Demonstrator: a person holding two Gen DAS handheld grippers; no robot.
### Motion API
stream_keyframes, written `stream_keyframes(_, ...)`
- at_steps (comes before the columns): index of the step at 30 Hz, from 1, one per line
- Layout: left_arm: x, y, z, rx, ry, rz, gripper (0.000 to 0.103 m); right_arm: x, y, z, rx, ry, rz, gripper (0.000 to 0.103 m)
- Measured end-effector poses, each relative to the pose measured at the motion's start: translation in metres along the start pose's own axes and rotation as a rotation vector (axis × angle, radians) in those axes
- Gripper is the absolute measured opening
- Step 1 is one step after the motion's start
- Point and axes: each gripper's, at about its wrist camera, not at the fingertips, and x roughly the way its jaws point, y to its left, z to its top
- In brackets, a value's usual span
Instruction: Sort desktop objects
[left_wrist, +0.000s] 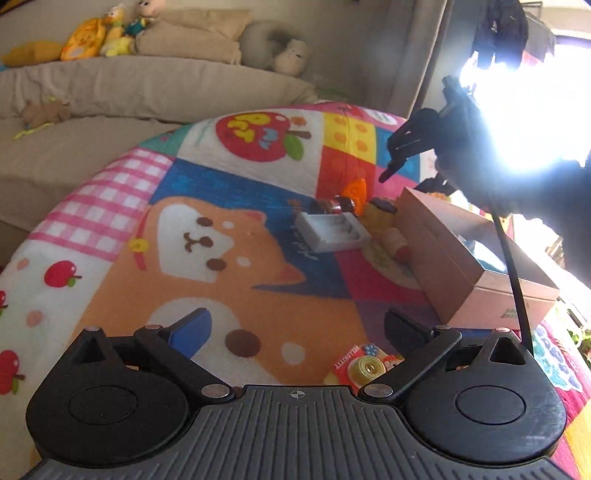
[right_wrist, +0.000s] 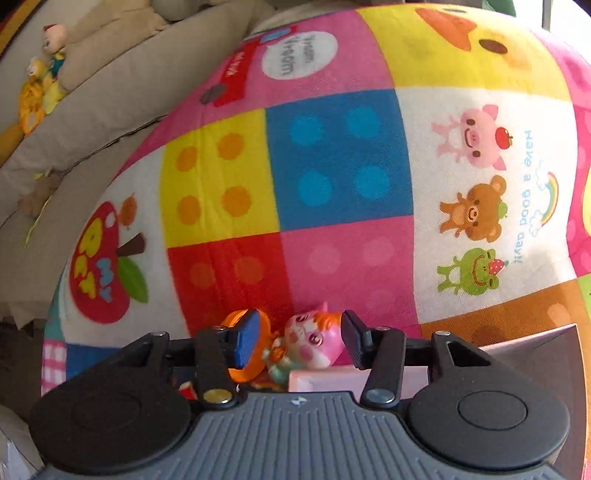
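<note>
Pink-faced toy figure (right_wrist: 314, 343) sits between my right hand-held gripper (right_wrist: 299, 339) fingers, which stand apart on either side of it; can't tell if either pad touches it. Orange ring-shaped toy (right_wrist: 255, 369) is just behind the blue pad, left of the figure. Pink box (right_wrist: 524, 339) edge lies right below the figure, under that gripper. All on the patchwork cartoon blanket (right_wrist: 332, 166) covering the desk.

From the left wrist view, my left hand-held gripper (left_wrist: 297, 328) is wide apart, holding nothing, hovering over the dog print. Small yellow roll on a Hello Kitty card (left_wrist: 365, 365) lies just under its right finger. Further out: grey moulded tray (left_wrist: 330, 230), dark round items (left_wrist: 338, 205) behind it, orange toy (left_wrist: 354, 190), yellow figure (left_wrist: 380, 218), all near the cardboard box (left_wrist: 454, 258). My right hand-held gripper (left_wrist: 391, 162) hangs above that cluster, backlit by window glare. Beige sofa (left_wrist: 147, 85) with plush toys (left_wrist: 110, 33) behind.
</note>
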Motion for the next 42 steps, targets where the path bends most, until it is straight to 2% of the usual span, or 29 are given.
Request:
stream_keyframes(3, 0.0, 0.001, -0.001, -0.006, -0.001, -0.017, 0.102, 0.031, -0.016, 0.014, 0.12, 0.071, 0.009, 0.048)
stream_keyframes(5, 0.001, 0.002, -0.001, -0.019, 0.004, -0.017, 0.102, 0.044, -0.013, 0.015, 0.124, 0.106, 0.004, 0.046)
stream_keyframes(11, 0.002, 0.002, -0.001, -0.023, 0.013, -0.017, 0.102, 0.046, 0.036, -0.005, -0.033, 0.155, 0.101, 0.028)
stream_keyframes(17, 0.003, 0.002, -0.001, -0.023, 0.027, -0.022, 0.103, 0.032, 0.1, -0.063, -0.311, 0.21, 0.141, 0.027)
stream_keyframes(21, 0.001, -0.003, -0.003, 0.009, 0.026, -0.031, 0.103, 0.011, 0.111, -0.11, -0.411, 0.328, 0.195, 0.027)
stream_keyframes(23, 0.0, -0.006, -0.004, 0.031, 0.019, -0.035, 0.103, -0.01, 0.103, -0.128, -0.432, 0.344, 0.221, 0.027)
stream_keyframes(24, 0.0, -0.008, -0.004, 0.042, 0.016, -0.033, 0.103, -0.025, 0.096, -0.134, -0.43, 0.318, 0.243, 0.028)
stream_keyframes(26, 0.001, -0.009, -0.004, 0.047, 0.019, -0.024, 0.103, -0.069, 0.077, -0.146, -0.468, 0.198, 0.257, 0.029)
stream_keyframes(27, 0.002, -0.008, -0.004, 0.043, 0.021, -0.024, 0.103, -0.09, 0.065, -0.152, -0.49, 0.136, 0.261, 0.035)
stream_keyframes(29, 0.003, -0.006, -0.003, 0.03, 0.026, -0.019, 0.103, -0.129, 0.039, -0.167, -0.508, 0.03, 0.273, 0.055)
stream_keyframes(30, 0.003, -0.005, -0.003, 0.026, 0.028, -0.016, 0.103, -0.145, 0.025, -0.176, -0.512, -0.007, 0.275, 0.057)
stream_keyframes(32, 0.003, -0.006, -0.003, 0.025, 0.029, -0.008, 0.103, -0.166, -0.002, -0.195, -0.516, -0.06, 0.245, 0.061)
stream_keyframes(34, 0.004, -0.007, -0.003, 0.032, 0.03, 0.004, 0.103, -0.179, -0.036, -0.212, -0.492, -0.103, 0.177, 0.061)
stream_keyframes(36, 0.002, -0.008, -0.003, 0.042, 0.023, 0.011, 0.103, -0.184, -0.068, -0.223, -0.428, -0.166, 0.097, 0.061)
stream_keyframes(38, -0.001, -0.009, -0.002, 0.048, 0.03, -0.001, 0.103, -0.186, -0.102, -0.226, -0.311, -0.255, 0.022, 0.072)
stream_keyframes(40, -0.006, -0.011, -0.003, 0.061, 0.062, -0.056, 0.103, -0.187, -0.138, -0.225, -0.148, -0.332, 0.02, 0.08)
stream_keyframes(42, -0.011, -0.018, -0.006, 0.098, 0.091, -0.086, 0.103, -0.175, -0.163, -0.221, -0.022, -0.358, 0.055, 0.082)
